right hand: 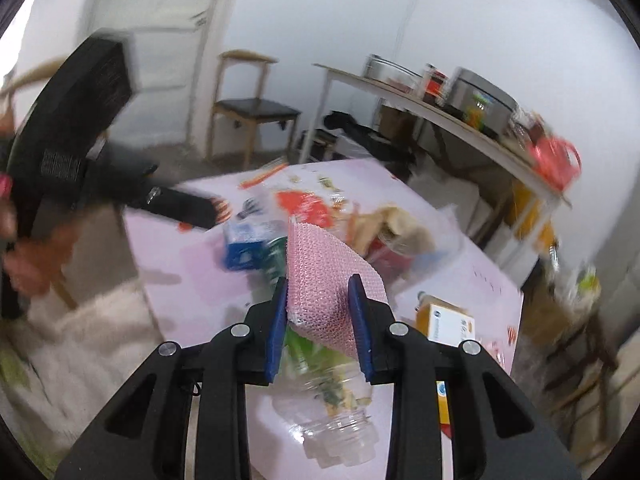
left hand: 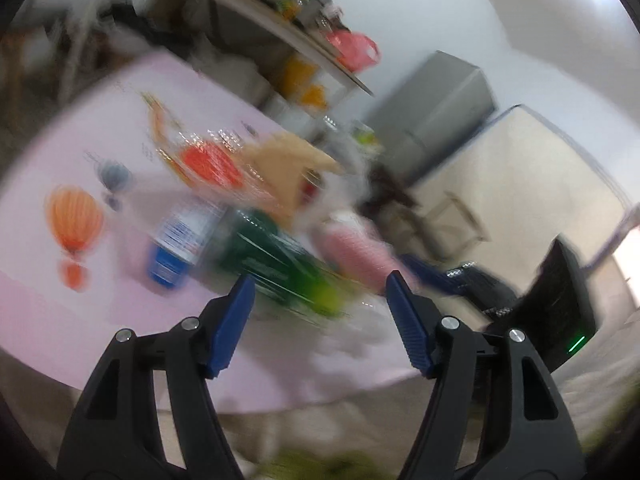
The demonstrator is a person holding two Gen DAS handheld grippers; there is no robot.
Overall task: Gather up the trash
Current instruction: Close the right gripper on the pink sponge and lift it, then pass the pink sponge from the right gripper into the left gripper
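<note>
Closest in, the right gripper (right hand: 320, 320) has its blue pads pressed on a pink bubble-wrap piece (right hand: 324, 276), narrowed down on both flanks of it; the sheet stands up between the fingers, its top edge curling away from the camera. Right under it lies a clear plastic bottle (right hand: 332, 412) on its side, mouth toward the camera, with a green label further up its body. The bottle rests on the pink desk (right hand: 192, 280), whose cover is printed with hot-air balloons.

Behind the bubble wrap sits the heap of trash: a blue and white carton (right hand: 244, 246), a red and clear crinkled wrapper (right hand: 304, 204) and a crumpled brown paper bag (right hand: 396, 220), all close together. A small orange and white box (right hand: 444, 320) lies apart from the heap, just beside the right finger, near the desk's edge.

The left gripper (left hand: 320, 288) hangs over the near edge of the desk with its jaws spread wide and nothing between them. Its view is badly blurred, but the green bottle label (left hand: 276, 264) lies just beyond its fingertips, the carton left of that, the pink wrap to the right.

At the left of the right-hand view the other gripper's black body shows, held in a hand (right hand: 24, 256) above a white fluffy sleeve (right hand: 92, 320). A wooden chair (right hand: 248, 108) stands by the far wall, and a cluttered shelf (right hand: 440, 108) runs along the right.
</note>
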